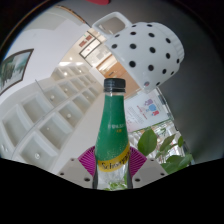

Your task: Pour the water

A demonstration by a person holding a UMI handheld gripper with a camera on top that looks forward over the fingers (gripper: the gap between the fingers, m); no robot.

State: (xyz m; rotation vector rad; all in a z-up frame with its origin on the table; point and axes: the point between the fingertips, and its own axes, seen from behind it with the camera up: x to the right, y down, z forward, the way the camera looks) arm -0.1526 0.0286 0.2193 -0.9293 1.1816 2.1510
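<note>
A green plastic bottle (pixel 113 128) with a green cap and a yellow-edged label stands upright between my fingers, lifted into the air. My gripper (pixel 112 163) is shut on the bottle, its magenta pads (pixel 90 159) pressing on the lower body from both sides. The clear bottom part of the bottle shows between the fingers. No cup or other vessel is in view.
Behind the bottle hangs a white lamp shade with black dots (pixel 148 52). White shelving (pixel 50 105) runs at the left. Green plant leaves (pixel 165 150) lie at the right. A ceiling and wall fill the rest of the view.
</note>
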